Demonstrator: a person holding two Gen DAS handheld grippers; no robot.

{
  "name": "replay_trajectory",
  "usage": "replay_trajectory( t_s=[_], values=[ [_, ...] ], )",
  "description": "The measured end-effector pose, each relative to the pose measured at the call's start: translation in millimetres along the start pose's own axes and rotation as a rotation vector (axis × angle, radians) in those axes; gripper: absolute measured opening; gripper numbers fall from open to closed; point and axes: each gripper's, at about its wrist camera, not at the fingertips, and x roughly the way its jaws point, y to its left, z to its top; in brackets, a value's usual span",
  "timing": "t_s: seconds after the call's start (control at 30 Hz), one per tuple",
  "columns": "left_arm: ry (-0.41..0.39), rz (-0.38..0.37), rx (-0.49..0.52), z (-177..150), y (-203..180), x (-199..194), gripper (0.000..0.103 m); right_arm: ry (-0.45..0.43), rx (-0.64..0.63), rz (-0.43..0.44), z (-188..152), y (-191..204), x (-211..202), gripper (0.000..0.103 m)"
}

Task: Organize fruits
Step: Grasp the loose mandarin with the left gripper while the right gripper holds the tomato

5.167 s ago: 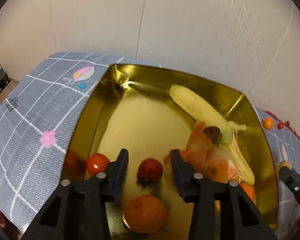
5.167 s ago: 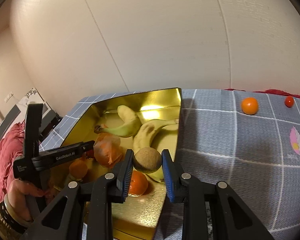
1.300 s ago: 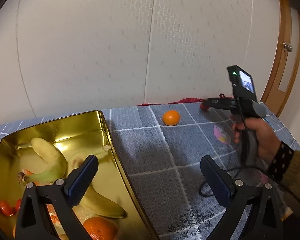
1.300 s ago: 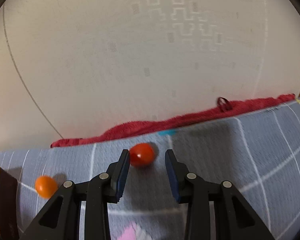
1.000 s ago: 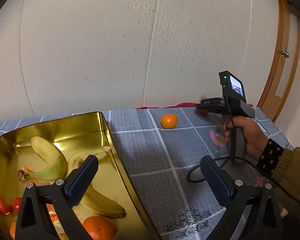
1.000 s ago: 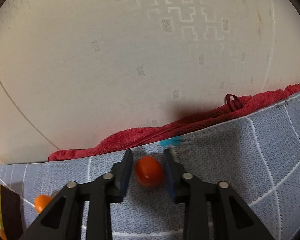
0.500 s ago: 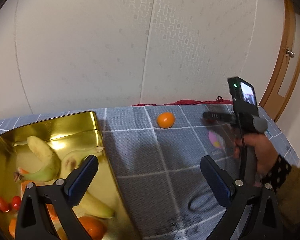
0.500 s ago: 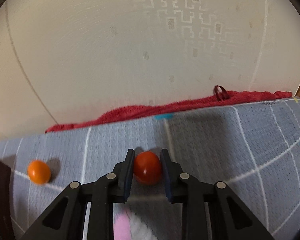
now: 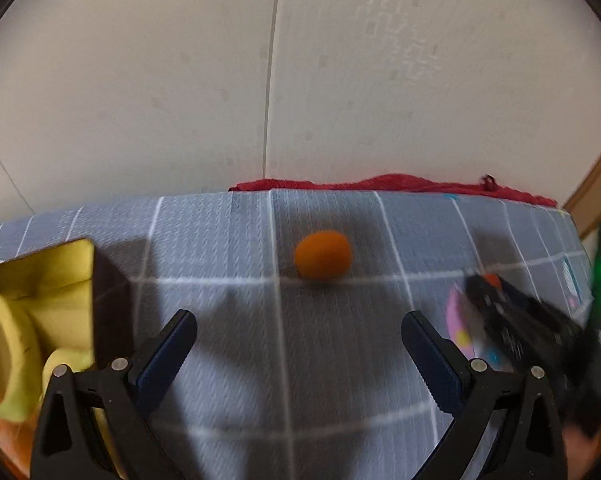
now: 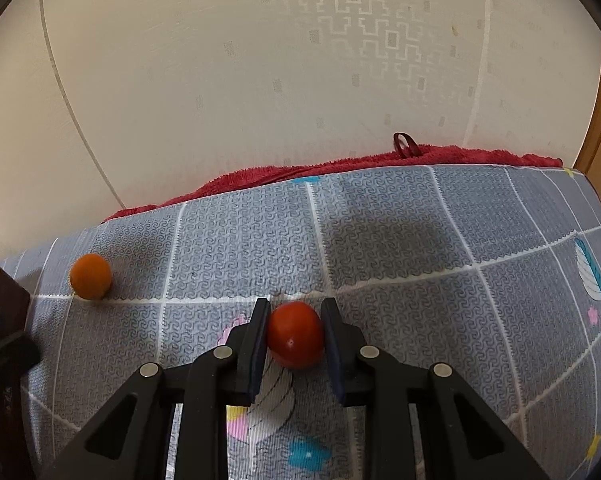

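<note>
Gripping the red tomato, the right tool leaves the orange fruit dead ahead of the wide-open left tool.

Warm dim indoor light; left view motion-blurred, right sharp; fisheye-bent edges, dark corners.

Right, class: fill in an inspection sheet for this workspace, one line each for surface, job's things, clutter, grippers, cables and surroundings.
Surface: grey grid-patterned cloth with cartoon prints.
Job's things: red tomato between the right gripper's fingers; small orange fruit loose on the cloth; gold tin at the left holding bananas.
Clutter: nothing seen.
Grippers: right gripper shut on the tomato; left gripper open, empty, facing the orange fruit.
Cables: nothing seen.
Surroundings: red towel along the far edge, pale patterned wall, wooden door frame at right.
</note>
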Motion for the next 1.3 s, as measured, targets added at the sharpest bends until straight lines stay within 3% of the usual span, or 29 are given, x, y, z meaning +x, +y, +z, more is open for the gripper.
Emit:
replay_trajectory(
  t_s=[0.1, 0.33, 0.53, 0.7, 0.87, 1.3],
  values=[
    [0.015, 0.037, -0.006, 8, -6, 18, 0.103, -0.005, 0.000, -0.005, 11, -13, 12, 0.026],
    [0.051, 0.038, -0.122, 14, -2, 54, 0.102, -0.020, -0.028, -0.005, 14, -6, 23, 0.026],
    [-0.023, 0.052, -0.048, 15, -11, 58, 0.094, -0.022, -0.013, 0.017, 13, -10, 23, 0.026],
    [-0.076, 0.092, 0.057, 9, -26, 58, 0.069, -0.023, -0.011, 0.018, 13, -10, 24, 0.026],
    [-0.096, 0.062, 0.090, 10, -28, 54, 0.042, -0.024, -0.011, 0.019, 14, -10, 25, 0.026],
    [-0.110, 0.056, 0.067, -9, -25, 35, 0.041, -0.025, -0.009, 0.014, 15, -9, 26, 0.026]
  ],
)
